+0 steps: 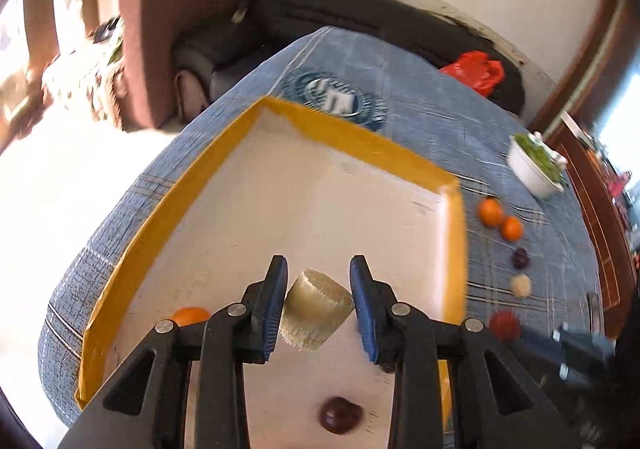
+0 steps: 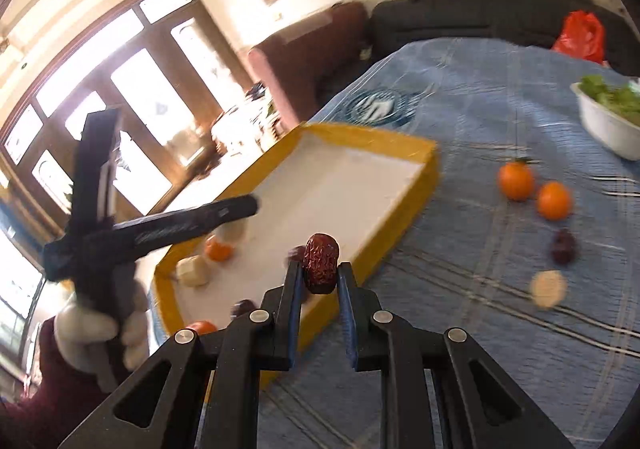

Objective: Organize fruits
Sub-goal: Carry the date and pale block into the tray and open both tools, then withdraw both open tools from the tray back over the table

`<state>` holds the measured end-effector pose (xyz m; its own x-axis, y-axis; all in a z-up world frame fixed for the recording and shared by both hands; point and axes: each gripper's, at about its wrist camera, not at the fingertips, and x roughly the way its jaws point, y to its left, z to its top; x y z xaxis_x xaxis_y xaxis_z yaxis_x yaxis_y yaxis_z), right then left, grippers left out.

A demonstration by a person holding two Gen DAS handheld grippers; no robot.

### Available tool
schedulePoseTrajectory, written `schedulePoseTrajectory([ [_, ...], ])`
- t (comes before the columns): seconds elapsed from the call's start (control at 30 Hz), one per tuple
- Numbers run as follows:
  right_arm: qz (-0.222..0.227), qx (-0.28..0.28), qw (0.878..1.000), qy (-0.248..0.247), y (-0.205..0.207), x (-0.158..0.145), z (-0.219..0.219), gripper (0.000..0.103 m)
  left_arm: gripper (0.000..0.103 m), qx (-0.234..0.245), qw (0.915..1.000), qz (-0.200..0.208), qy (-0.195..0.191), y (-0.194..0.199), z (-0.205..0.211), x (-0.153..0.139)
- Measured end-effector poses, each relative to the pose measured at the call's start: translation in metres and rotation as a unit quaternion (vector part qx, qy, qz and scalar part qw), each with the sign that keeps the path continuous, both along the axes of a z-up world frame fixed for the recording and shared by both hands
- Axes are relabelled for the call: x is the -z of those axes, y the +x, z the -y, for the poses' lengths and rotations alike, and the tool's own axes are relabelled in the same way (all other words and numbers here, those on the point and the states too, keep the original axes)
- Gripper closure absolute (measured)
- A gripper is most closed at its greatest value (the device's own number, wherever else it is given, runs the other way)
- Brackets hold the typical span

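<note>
A yellow-rimmed tray (image 1: 168,217) with a white floor lies on the blue cloth. My left gripper (image 1: 318,309) is shut on a pale sugarcane chunk (image 1: 316,315) above the tray. An orange (image 1: 190,316) and a dark date (image 1: 340,415) lie in the tray below it. My right gripper (image 2: 318,281) is shut on a red date (image 2: 320,263) above the tray's near rim (image 2: 400,217). The tray holds another cane chunk (image 2: 193,270), an orange (image 2: 218,249) and dates. The left gripper (image 2: 240,209) shows over the tray in the right wrist view.
On the cloth right of the tray lie two oranges (image 2: 516,181) (image 2: 554,201), a dark date (image 2: 564,247) and a pale chunk (image 2: 548,289). A white bowl of greens (image 2: 608,117) stands at the far right. A red bag (image 2: 582,37) and dark sofa sit behind.
</note>
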<state>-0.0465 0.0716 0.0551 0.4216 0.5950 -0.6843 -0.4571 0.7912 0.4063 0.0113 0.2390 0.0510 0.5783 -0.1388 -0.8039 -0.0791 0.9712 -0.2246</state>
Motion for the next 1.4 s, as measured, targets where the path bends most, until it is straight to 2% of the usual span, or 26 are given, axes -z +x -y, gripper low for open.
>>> schedulePoseTrajectory([
  [0.13,-0.023,-0.044,0.999,-0.023,0.001,0.019,-0.047,0.083,0.071,-0.022,0.9994,-0.024,-0.007,0.011,-0.018,0.019],
  [0.27,-0.025,-0.065,0.996,-0.062,-0.003,0.035,-0.076,0.082,0.07,-0.017,0.9994,-0.019,-0.023,0.01,-0.025,0.021],
  [0.33,-0.024,-0.068,0.994,-0.079,-0.003,0.04,-0.084,0.082,0.064,-0.014,0.9995,-0.01,-0.025,0.006,-0.025,0.018],
  [0.4,-0.023,-0.069,0.994,-0.087,-0.003,0.042,-0.087,0.082,0.05,-0.015,0.9997,0.0,-0.017,-0.002,-0.028,0.013],
  [0.53,-0.022,-0.066,0.994,-0.09,-0.004,0.041,-0.089,0.08,0.042,-0.023,0.9996,0.016,-0.004,-0.015,-0.029,0.001],
  [0.6,-0.017,-0.066,0.993,-0.093,-0.008,0.038,-0.089,0.078,0.033,-0.033,0.9991,0.025,0.013,-0.025,-0.028,-0.007],
  [0.67,-0.011,-0.064,0.993,-0.095,-0.012,0.033,-0.087,0.075,0.031,-0.039,0.9978,0.044,0.03,-0.039,-0.023,-0.016],
  [0.77,-0.005,-0.054,0.994,-0.092,-0.02,0.026,-0.079,0.07,0.03,-0.042,0.9958,0.062,0.054,-0.058,-0.014,-0.027],
  [0.87,0.002,-0.036,0.995,-0.088,-0.028,0.019,-0.062,0.069,0.03,-0.043,0.9934,0.074,0.076,-0.075,0.001,-0.036],
  [1.07,0.002,0.014,0.997,-0.07,-0.041,0.009,-0.015,0.062,0.027,-0.039,0.9874,0.093,0.123,-0.102,0.039,-0.046],
  [1.23,0.005,0.052,0.996,-0.066,-0.053,0.004,0.027,0.06,0.026,-0.018,0.9854,0.097,0.138,-0.113,0.07,-0.048],
  [1.4,0.004,0.09,0.994,-0.062,-0.06,0.004,0.073,0.059,0.026,0.008,0.9864,0.098,0.132,-0.114,0.097,-0.049],
])
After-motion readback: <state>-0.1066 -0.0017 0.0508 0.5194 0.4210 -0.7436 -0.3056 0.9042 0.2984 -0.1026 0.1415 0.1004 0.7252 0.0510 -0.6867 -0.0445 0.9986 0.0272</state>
